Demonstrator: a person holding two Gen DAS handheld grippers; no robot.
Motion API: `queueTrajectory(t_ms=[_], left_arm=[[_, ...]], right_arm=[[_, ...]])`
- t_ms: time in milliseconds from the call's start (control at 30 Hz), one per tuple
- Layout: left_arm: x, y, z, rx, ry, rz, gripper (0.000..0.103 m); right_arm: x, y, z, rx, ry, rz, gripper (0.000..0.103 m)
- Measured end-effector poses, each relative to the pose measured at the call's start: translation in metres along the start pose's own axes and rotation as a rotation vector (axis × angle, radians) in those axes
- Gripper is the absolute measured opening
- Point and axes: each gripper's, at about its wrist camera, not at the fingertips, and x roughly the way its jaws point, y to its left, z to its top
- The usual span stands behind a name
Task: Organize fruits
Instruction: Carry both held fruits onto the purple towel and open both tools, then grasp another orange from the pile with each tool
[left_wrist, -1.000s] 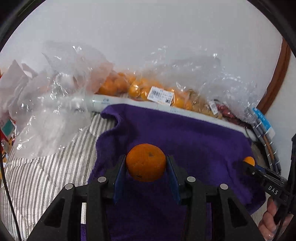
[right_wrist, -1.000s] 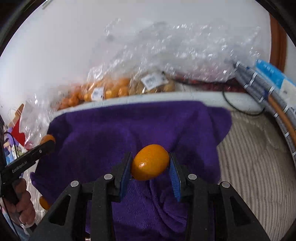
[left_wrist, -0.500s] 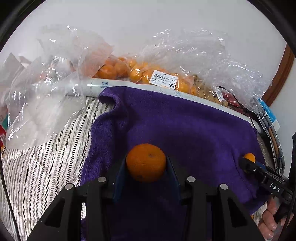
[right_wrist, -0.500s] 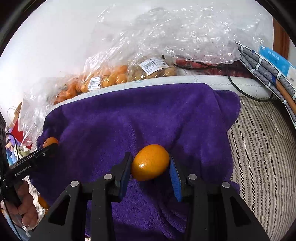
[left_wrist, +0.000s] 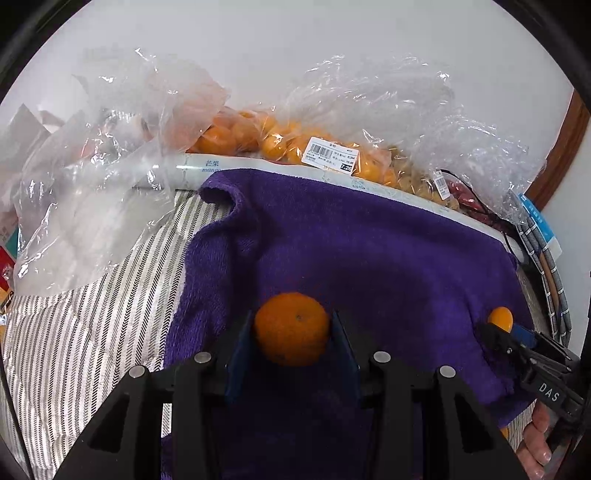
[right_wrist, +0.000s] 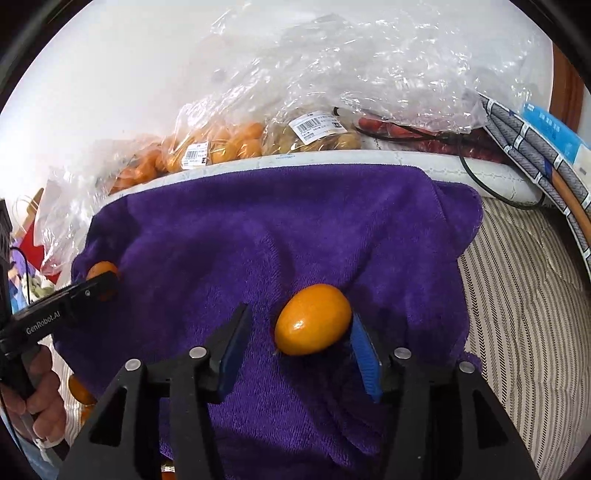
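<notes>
Left claw clamped on a round mandarin, both pads touching its sides, dimpled end facing up toward the camera, over the purple towel. Right claw spread wide around an oval kumquat: right pad against the fruit, left pad apart from it. Fruit resting on the towel, long axis tilted, upper end toward the right pad, lower end toward the camera. Beyond the towel, striped bedding. Along the far edge, clear bags of oranges with price labels, against the white wall.
</notes>
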Motion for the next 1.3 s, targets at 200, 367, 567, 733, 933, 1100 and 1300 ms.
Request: queueTrajectory(t_ms=[200,367,567,733,933,1100,1300], left_arm=[[-0.015,0.000,0.002,-0.006,-0.064,-0.020,0.051],[-0.030,-0.001,0.004,-0.003,-0.144,0.002,0.051],[-0.049,-0.005,0.007,0.017,-0.201,-0.040,0.051],[-0.067,-0.012,0.007,0.040,-0.229,-0.054,0.051],[-0.107,-0.008,-0.015,0.054,-0.236,-0.129,0.051],[-0.122,0.018,-0.053,0.084,-0.216,-0.055,0.051],[-0.117,0.052,-0.076,0.011,-0.147,-0.052,0.051]], right_arm=[[-0.020,-0.001,-0.001,-0.002,-0.111,-0.041,0.069],[-0.049,-0.009,0.000,0.059,-0.192,-0.050,0.068],[-0.083,0.002,-0.023,0.028,-0.174,-0.099,0.063],[-0.097,0.020,-0.068,-0.024,-0.121,-0.109,0.047],[-0.087,0.034,-0.099,-0.041,-0.049,-0.081,0.040],[-0.069,0.022,-0.099,0.043,-0.028,-0.011,0.040],[-0.050,0.014,-0.096,0.103,0.014,0.063,0.033]])
